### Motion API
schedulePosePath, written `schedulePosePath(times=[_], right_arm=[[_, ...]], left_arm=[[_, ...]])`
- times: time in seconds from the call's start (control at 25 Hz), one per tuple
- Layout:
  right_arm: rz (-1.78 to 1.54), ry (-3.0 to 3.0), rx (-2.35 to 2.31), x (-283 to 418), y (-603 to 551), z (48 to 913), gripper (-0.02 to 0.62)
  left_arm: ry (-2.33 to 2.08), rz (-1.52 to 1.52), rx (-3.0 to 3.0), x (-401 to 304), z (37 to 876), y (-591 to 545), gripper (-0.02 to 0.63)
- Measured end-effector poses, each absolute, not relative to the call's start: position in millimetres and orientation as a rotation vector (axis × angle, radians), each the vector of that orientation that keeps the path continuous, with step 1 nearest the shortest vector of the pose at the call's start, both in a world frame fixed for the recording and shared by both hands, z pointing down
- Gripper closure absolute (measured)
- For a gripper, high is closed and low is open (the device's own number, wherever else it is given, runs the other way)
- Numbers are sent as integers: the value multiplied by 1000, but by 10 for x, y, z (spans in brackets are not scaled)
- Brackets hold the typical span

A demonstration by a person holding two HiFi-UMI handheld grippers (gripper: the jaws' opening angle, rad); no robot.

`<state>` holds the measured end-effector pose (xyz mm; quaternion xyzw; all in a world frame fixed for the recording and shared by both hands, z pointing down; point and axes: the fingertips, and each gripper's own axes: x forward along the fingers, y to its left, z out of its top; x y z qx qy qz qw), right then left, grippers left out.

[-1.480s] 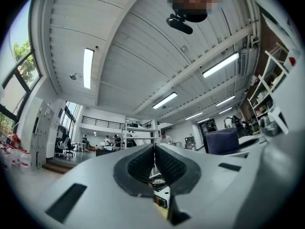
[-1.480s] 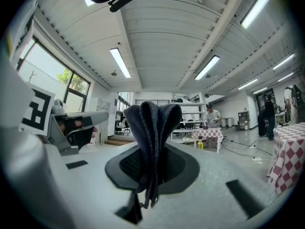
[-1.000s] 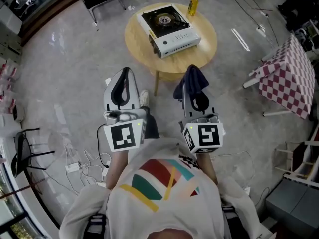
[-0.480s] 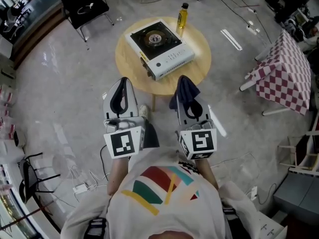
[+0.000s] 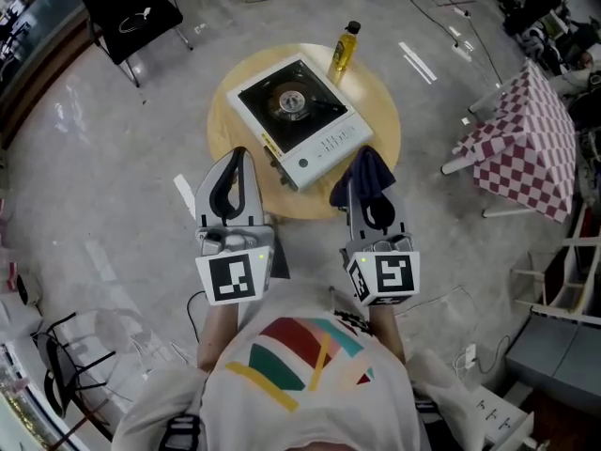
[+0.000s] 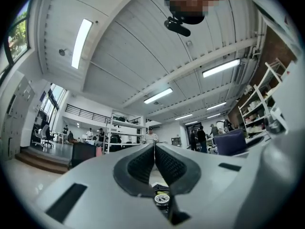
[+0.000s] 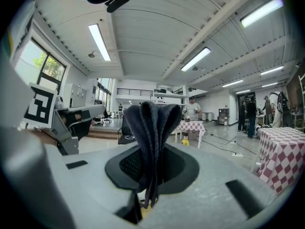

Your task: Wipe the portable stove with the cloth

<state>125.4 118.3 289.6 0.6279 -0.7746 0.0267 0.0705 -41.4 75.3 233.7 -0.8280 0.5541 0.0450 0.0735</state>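
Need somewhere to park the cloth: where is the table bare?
Bare wood shows left of the portable stove and along the right rim of the table. The far edge is crowded: a yellow bottle stands by the stove's corner.

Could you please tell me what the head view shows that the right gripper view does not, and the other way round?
Only the head view shows the portable stove on the round table. Only the right gripper view shows the ceiling lights and people standing far off. Both show the dark cloth pinched in the right gripper and the checked tablecloth.
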Motion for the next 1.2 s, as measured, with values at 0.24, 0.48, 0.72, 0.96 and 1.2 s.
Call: schedulePosePath(times=[0.24, 0.48, 0.72, 0.96, 1.2], right_arm=[[118, -2242, 1957, 1219, 512, 2844, 561], [140, -2194, 2011, 1151, -94, 2801, 561], [207, -2164, 2051, 1088, -519, 2862, 561], [266, -2146, 2056, 1124, -666, 2963, 561], [302, -2161, 2061, 1278, -676, 2986, 561]], left_arm=[[1573, 144, -2542, -463, 2236, -52, 600], [1492, 175, -2599, -454, 2181, -696, 600], [1336, 120, -2612, -372, 2171, -1107, 600], [1395, 127, -2660, -347, 2353, -1353, 600], [1462, 105, -2628, -295, 2383, -1364, 600]])
